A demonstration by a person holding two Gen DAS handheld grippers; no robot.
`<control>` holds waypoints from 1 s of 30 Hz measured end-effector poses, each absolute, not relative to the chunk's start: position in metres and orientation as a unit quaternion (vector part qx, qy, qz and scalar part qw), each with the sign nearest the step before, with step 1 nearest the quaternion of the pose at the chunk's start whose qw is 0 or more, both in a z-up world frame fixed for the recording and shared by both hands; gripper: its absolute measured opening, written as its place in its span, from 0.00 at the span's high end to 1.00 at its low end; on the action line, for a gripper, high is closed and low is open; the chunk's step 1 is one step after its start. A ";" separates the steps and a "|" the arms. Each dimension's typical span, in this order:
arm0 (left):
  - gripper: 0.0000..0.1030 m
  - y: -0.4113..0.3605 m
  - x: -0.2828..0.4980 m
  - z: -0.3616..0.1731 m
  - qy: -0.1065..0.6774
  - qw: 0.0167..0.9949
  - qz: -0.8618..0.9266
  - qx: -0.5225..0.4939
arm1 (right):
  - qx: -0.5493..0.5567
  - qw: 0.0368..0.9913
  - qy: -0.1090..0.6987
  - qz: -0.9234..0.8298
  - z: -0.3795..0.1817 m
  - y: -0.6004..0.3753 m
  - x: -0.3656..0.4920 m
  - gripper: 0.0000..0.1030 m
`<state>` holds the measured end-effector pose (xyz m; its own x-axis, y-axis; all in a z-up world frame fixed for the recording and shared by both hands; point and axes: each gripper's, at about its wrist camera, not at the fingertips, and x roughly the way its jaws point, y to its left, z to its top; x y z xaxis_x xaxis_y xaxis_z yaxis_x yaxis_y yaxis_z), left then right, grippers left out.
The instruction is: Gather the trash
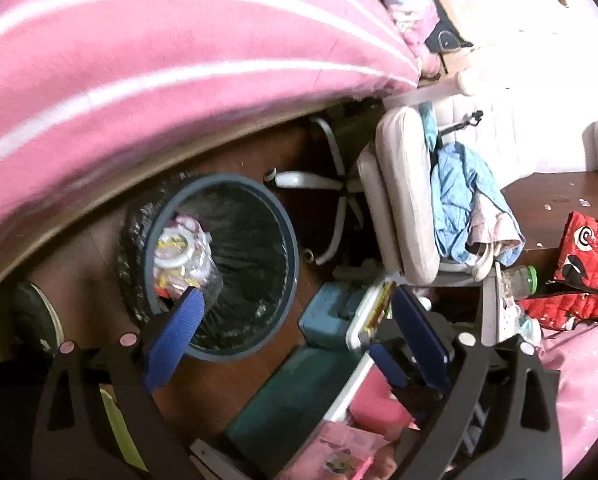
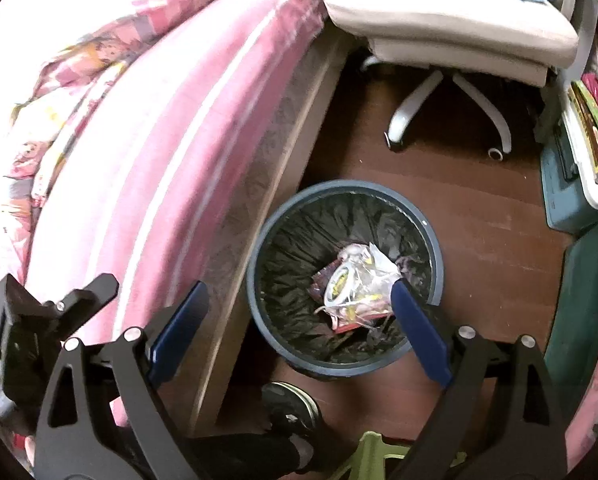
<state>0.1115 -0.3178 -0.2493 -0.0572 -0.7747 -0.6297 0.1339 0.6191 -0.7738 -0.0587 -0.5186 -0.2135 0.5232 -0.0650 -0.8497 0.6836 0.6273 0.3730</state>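
A round blue-grey trash bin (image 1: 287,240) with a black liner stands on the brown floor beside the bed; it also shows in the right wrist view (image 2: 439,248). Crumpled clear plastic and paper trash (image 1: 183,256) lies inside it, seen too in the right wrist view (image 2: 359,284). My left gripper (image 1: 295,300) is open and empty above the bin's near right side. My right gripper (image 2: 299,292) is open and empty, hovering over the bin's left rim. The left gripper's body (image 2: 39,320) shows at the lower left of the right wrist view.
A pink striped bed (image 2: 147,152) runs along the left. A white office chair (image 2: 451,32) with blue clothes (image 1: 459,200) stands behind the bin. Teal boxes (image 2: 579,280), books and a red bag (image 1: 579,272) crowd the right. A shoe (image 2: 295,404) is near the bin.
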 end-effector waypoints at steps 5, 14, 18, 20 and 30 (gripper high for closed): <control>0.11 -0.297 0.109 -0.230 0.615 0.660 -0.348 -0.254 | 0.347 0.814 0.409 -0.222 -0.184 -0.505 -0.061 0.10; 0.05 -0.235 0.106 -0.179 0.554 0.728 -0.302 -0.268 | 0.295 0.859 0.381 -0.175 -0.125 -0.460 -0.046 0.10; 0.05 -0.203 0.108 -0.150 0.526 0.761 -0.280 -0.256 | 0.257 0.883 0.366 -0.144 -0.093 -0.431 -0.033 0.10; 0.05 -0.182 0.108 -0.135 0.510 0.776 -0.266 -0.258 | 0.246 0.891 0.360 -0.128 -0.080 -0.417 -0.028 0.10; 0.05 -0.092 0.112 -0.078 0.480 0.831 -0.163 -0.230 | 0.165 0.926 0.338 -0.032 -0.029 -0.330 0.002 0.09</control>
